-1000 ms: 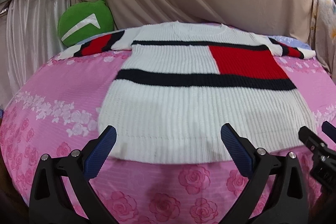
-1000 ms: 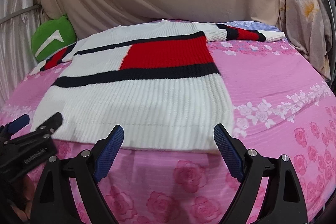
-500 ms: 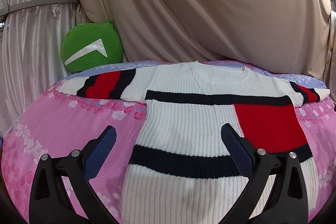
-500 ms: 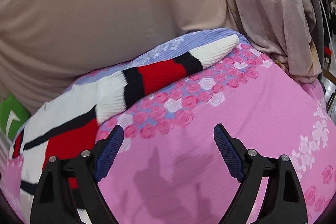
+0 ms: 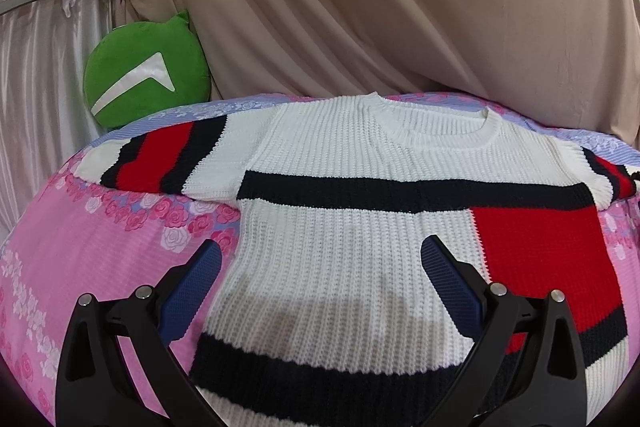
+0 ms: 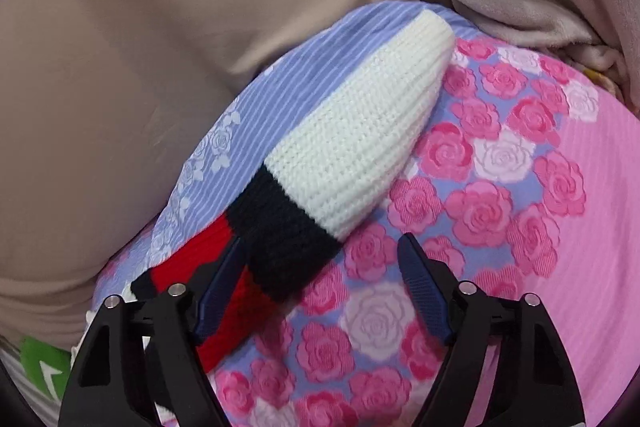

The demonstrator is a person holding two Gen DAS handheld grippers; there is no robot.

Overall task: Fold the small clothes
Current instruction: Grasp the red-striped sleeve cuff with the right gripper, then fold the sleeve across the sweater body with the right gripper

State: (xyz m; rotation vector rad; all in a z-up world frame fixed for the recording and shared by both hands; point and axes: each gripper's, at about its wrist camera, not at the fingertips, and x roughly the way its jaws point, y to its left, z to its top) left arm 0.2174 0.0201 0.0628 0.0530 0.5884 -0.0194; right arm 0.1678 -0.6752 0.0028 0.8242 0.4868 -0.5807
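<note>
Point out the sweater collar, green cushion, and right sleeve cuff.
sweater collar (image 5: 436, 131), left wrist view, on the ribbed neckband
green cushion (image 5: 160, 55), left wrist view, on its green face
right sleeve cuff (image 6: 360, 131), right wrist view, on the white end

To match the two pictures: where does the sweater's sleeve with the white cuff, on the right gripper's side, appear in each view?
Left wrist view: the sleeve sits at the far right edge, mostly cut off.
Right wrist view: the same sleeve fills the centre, running diagonally, white cuff uppermost.
Shared landmark: the green cushion, left of centre there, bottom-left corner here.
</note>
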